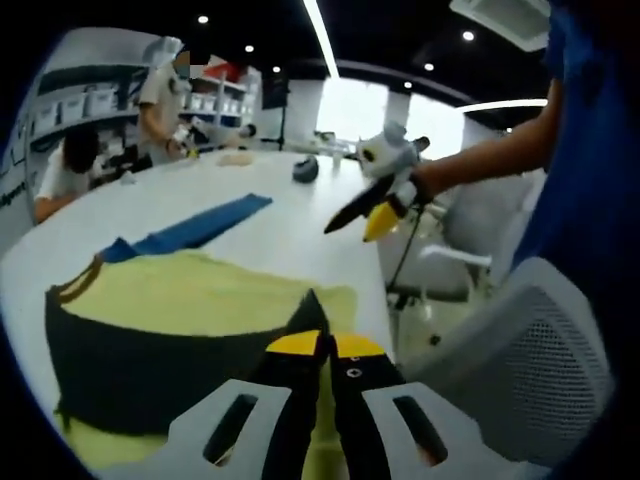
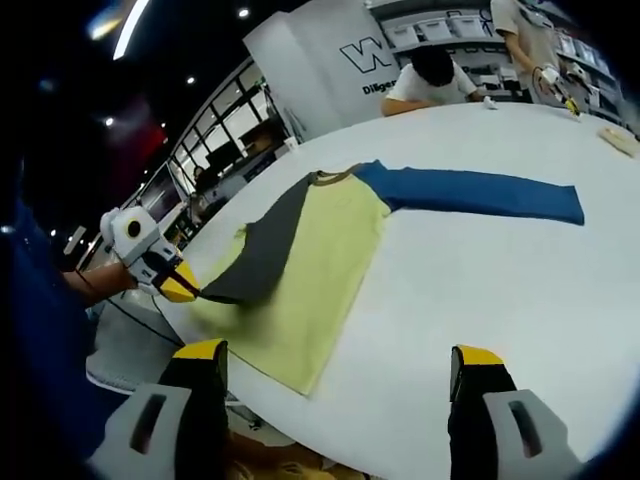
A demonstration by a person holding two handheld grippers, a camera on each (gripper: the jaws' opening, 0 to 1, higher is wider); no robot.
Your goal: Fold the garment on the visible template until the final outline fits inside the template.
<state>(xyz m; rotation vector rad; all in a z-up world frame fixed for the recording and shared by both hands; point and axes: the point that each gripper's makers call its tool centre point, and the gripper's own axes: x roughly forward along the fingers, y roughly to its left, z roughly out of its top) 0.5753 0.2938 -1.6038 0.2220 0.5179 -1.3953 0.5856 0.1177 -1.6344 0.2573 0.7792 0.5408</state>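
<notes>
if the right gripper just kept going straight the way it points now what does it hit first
Most likely the bare white table: the open right gripper points at the tabletop just beside the yellow garment's edge. Depth is hard to judge, so it might clip that edge.

"W", "Dilige…" on white pillar

Bare white round tabletop lies open from 12 to 4 o'clock of the right gripper, whose jaws stand wide apart. The yellow-and-charcoal garment with one blue sleeve covers the 9 to 12 o'clock sector. The left gripper, jaws closed on the charcoal edge, sits at the table rim. A grey mesh office chair blocks its 3 o'clock side.
</notes>
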